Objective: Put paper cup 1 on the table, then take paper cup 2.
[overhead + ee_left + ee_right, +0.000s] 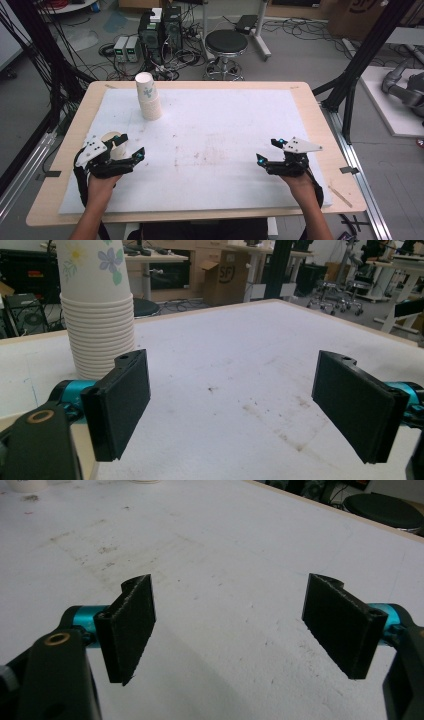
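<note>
Both claws stand released with nothing between their jaws. From the high view I see my left gripper (131,145) near the table's left edge, with a single paper cup (111,141) lying just behind its far jaw; whether the jaw touches the cup I cannot tell. My right gripper (270,151) hovers over the white mat (215,125) well apart to the right, jaws wide, its grey plate on top.

From above, the stack of paper cups (148,97) stands upside down near the far left part of the mat, well ahead of the left gripper. My left gripper view (232,405) brings out what the overhead picture blurs: the many rolled rims piled at the stack's (97,310) base and a flower print on the top cup, with the stack just beyond the left pad (119,405). Brown stains (280,415) on the mat show between the pads.

My right gripper view (235,630) gives bare, smudged mat between its two pads, plus a black stool (387,510) beyond the table edge; the high view places that stool (226,42) on the floor behind the table.
</note>
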Available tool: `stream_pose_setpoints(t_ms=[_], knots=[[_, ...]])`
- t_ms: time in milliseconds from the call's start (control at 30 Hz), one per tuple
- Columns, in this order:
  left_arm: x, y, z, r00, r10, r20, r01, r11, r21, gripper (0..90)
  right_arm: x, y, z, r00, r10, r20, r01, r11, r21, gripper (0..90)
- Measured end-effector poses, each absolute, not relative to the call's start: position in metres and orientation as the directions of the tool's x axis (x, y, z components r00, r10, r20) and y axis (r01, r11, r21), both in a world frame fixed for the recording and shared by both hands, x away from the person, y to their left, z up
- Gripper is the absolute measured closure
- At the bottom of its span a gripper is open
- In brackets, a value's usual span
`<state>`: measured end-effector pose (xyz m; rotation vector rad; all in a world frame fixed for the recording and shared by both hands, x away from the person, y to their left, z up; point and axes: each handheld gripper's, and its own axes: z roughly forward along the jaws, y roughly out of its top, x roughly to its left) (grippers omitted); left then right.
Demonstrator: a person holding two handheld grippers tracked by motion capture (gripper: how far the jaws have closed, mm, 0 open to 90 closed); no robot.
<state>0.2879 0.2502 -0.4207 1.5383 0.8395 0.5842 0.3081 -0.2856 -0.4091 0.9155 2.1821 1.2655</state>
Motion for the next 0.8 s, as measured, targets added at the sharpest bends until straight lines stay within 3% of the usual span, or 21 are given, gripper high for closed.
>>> stream_pose_setpoints(t_ms=[800], knots=[[0.2858,0.2452,-0.4247,0.614,0.784,-0.090,0.186,-0.032,0.982,15.7,0.3069,-0.2923,-0.4136,-0.661,0.749,-0.043,0.328,0.339,0.882,21.6]])
